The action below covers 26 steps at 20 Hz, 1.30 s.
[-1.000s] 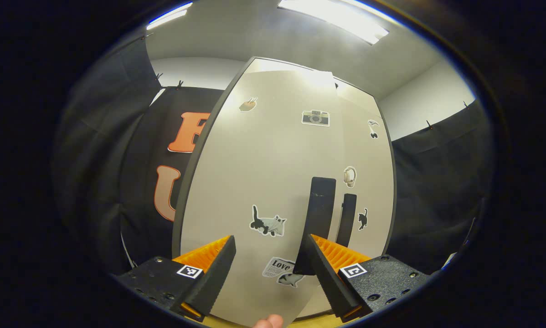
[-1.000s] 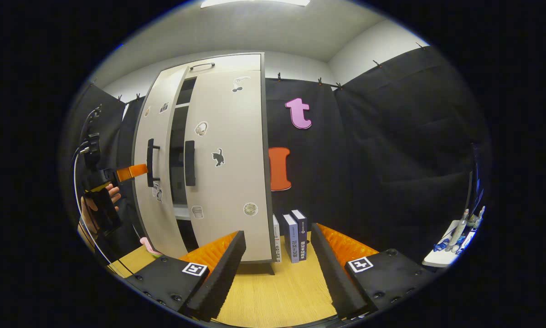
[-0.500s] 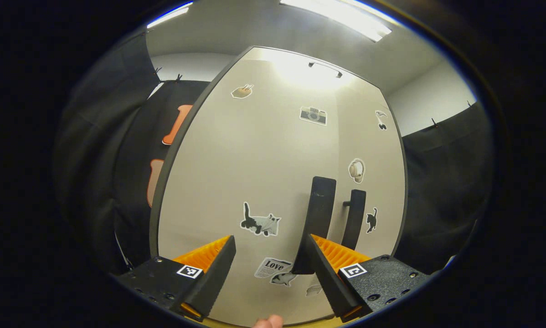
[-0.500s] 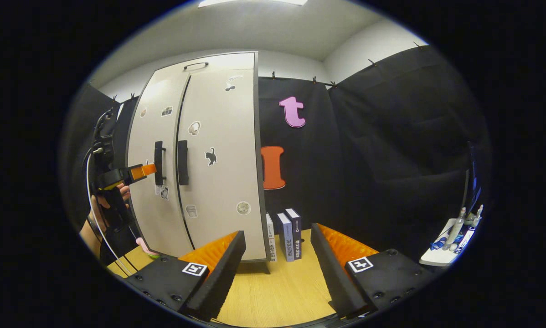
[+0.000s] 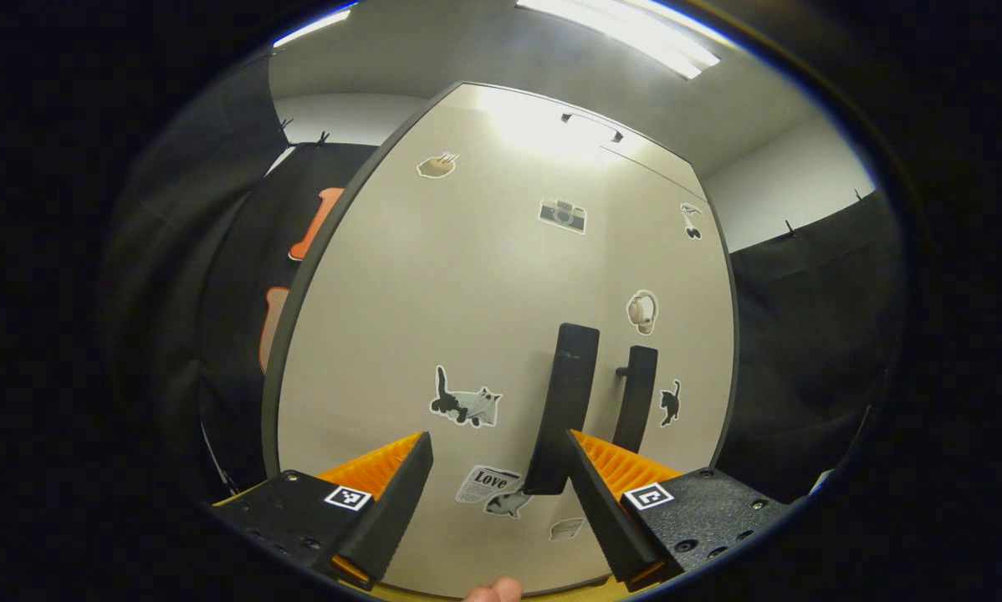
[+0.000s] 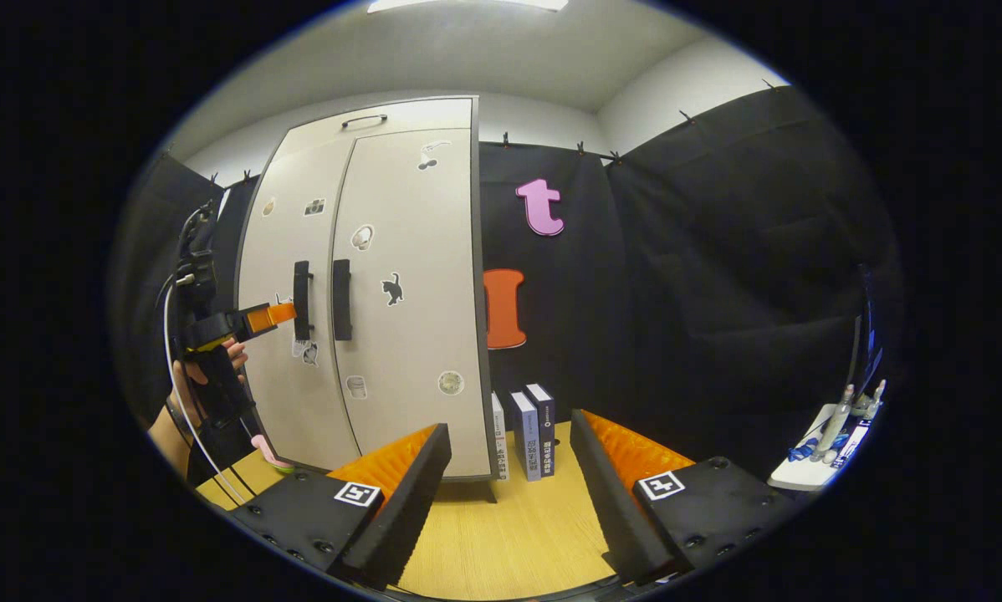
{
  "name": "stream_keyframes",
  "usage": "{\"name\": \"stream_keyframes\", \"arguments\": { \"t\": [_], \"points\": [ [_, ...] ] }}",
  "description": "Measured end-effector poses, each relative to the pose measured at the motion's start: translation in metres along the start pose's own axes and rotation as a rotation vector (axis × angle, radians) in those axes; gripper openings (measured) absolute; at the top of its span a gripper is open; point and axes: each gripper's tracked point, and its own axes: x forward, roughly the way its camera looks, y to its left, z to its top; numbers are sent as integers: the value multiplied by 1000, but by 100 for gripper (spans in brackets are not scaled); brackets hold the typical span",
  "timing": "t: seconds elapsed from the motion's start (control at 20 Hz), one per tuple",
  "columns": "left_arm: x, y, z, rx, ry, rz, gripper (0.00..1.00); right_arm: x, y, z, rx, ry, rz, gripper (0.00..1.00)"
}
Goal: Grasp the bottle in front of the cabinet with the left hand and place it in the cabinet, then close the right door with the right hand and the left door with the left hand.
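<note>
The beige cabinet [image 6: 401, 334] stands on the wooden table with both doors shut, so its inside is hidden. In the left gripper view the sticker-covered left door [image 5: 434, 318] is close ahead, its black handle [image 5: 568, 393] just beside my left gripper's right finger [image 5: 601, 502]. The right door [image 5: 677, 334] and its handle [image 5: 637, 410] lie further right. My left gripper [image 5: 495, 441] is open and holds nothing. The right gripper view has that left gripper [image 6: 271, 316], held by a hand, next to the left handle [image 6: 302, 288]. My right gripper [image 6: 509, 426] hangs open over the table, away from the cabinet.
Three upright books [image 6: 526, 431] stand against the cabinet's right side. A pink object [image 6: 267, 456] lies on the table near the cabinet's left front corner. At the far right is a white ledge [image 6: 802, 477] with small items. Bare wooden tabletop [image 6: 501, 535] lies under my right gripper.
The left door swung from ajar to fully shut, with my left gripper following it by the handle. The dark gap between the doors has closed. My right gripper has barely moved.
</note>
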Motion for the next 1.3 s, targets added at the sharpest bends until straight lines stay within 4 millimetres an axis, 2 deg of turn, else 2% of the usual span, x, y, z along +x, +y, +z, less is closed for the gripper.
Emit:
{"name": "stream_keyframes", "arguments": {
  "t": [0.2, 0.25, 0.55, 0.85, 1.0, 1.15, 1.2, 1.3],
  "points": [
    [-44, -3, 12, -27, -12, -32, 95, 3, 15, -3, 5, 3, 41, 89],
    [-54, 0, 16, -28, -20, -30, 95, 4, 19, -3, 9, 4, 52, 95],
    [-126, 33, 39, -4, -58, 57, 94, 11, 48, -8, 20, 1, 140, 95],
    [-198, 61, 33, 35, -54, 157, 94, 2, 63, -10, 37, -24, 175, 96],
    [-231, 61, 14, 42, -26, 185, 94, -7, 66, -18, 25, -13, 177, 96],
    [-254, 59, 2, 48, 3, 196, 95, -15, 71, -23, 31, -3, 192, 95],
    [-259, 58, 2, 46, 4, 197, 95, -17, 73, -23, 34, -5, 194, 89],
    [-263, 57, -1, 42, 14, 193, 95, -19, 75, -23, 32, -9, 194, 89]
  ]
}}
